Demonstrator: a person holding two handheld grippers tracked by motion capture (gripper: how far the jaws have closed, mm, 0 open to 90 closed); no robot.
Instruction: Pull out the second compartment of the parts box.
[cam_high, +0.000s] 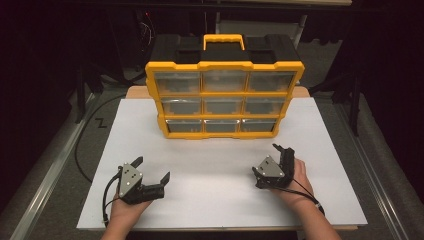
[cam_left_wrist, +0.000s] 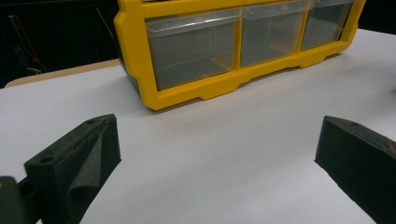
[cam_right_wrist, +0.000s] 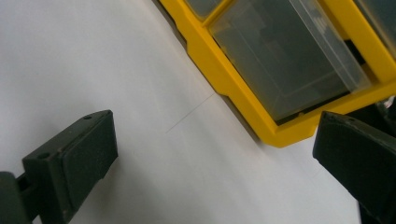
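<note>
We hold a hand-held gripper in each hand, low over the near half of the white worktop (cam_high: 210, 200), and nothing is grasped yet. Our left hand-held gripper (cam_high: 153, 169) has its jaws spread wide with only bare worktop between them; its own view confirms the gap. Our right hand-held gripper (cam_high: 280, 159) is turned on its side, and its view likewise shows two jaws standing well apart with nothing between.

The thing we are facing is the yellow organiser case (cam_high: 225, 100), standing upright near the far middle of the worktop, handle (cam_high: 223, 41) on top and its face of nine clear drawers turned toward us. It is well apart from both grippers. The left gripper view looks at the bottom row from the case's left corner, with the bottom-left drawer (cam_left_wrist: 194, 46) closest; the right gripper view, rolled over, looks at the bottom-right drawer (cam_right_wrist: 285, 65) and the yellow frame corner below it. The drawers seem shut and we cannot make out any contents.

We judge this to be the approach step: both hands are poised, and the work on the case has not begun. The next move calls for carrying one gripper forward to a drawer front, levelling the right one first if it is to pull, and likely steadying the case with the other so that it does not slide or tip.
</note>
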